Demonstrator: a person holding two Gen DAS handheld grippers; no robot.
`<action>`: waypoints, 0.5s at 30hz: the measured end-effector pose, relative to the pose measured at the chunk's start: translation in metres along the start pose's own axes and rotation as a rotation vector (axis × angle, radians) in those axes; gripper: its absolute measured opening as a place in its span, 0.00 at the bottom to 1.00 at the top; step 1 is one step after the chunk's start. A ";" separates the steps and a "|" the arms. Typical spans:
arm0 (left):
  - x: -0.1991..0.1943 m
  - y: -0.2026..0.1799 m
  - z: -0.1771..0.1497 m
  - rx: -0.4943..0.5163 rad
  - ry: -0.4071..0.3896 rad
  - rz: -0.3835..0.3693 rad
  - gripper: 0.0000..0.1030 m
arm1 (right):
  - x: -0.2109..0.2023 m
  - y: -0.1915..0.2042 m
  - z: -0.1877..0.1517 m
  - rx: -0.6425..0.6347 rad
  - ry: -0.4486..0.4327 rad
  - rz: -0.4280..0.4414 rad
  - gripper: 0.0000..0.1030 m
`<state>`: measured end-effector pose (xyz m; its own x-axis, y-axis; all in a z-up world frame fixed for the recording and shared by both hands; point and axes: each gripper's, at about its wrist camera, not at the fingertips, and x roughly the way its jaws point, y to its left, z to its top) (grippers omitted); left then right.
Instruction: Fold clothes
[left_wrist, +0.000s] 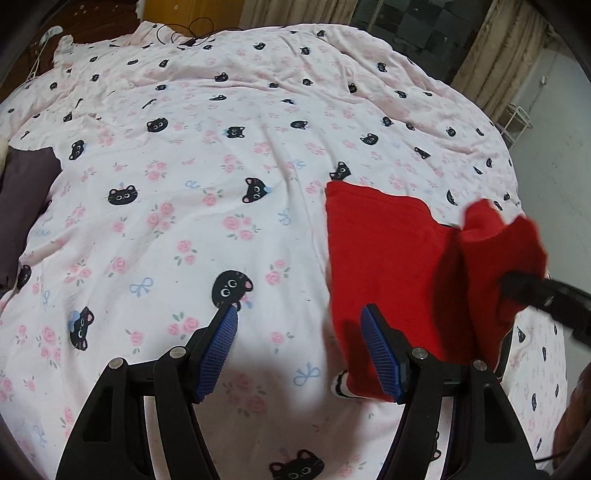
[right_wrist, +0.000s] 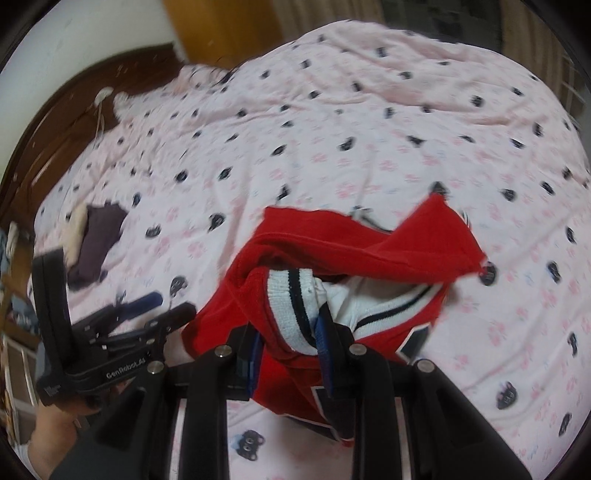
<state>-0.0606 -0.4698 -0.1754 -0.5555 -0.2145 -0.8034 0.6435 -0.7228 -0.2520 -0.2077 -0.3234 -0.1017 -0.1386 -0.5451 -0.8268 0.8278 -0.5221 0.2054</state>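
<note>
Right wrist: red garment (right_wrist: 332, 243) bunched, white-striped trim.

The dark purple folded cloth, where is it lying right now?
The dark purple folded cloth lies at the far left edge of the cat-print bedspread, well left of the red garment; in the right wrist view it sits beyond the left claw.

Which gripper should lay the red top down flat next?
Probably the right gripper: it is already clamped on the red top, lifting a bunched part off the bedspread. The left gripper is open and holds nothing.
</note>
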 end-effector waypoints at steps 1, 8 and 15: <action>0.000 0.000 0.000 0.000 0.001 0.000 0.62 | 0.005 0.006 -0.001 -0.014 0.010 0.000 0.26; 0.002 0.003 0.000 -0.009 0.016 -0.006 0.62 | 0.028 0.027 -0.007 -0.060 0.050 0.000 0.26; 0.000 0.014 0.004 -0.017 -0.002 0.045 0.62 | 0.033 0.044 -0.011 -0.104 0.063 0.030 0.26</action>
<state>-0.0537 -0.4824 -0.1772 -0.5270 -0.2479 -0.8129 0.6767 -0.7011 -0.2249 -0.1697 -0.3571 -0.1255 -0.0816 -0.5153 -0.8531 0.8833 -0.4338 0.1775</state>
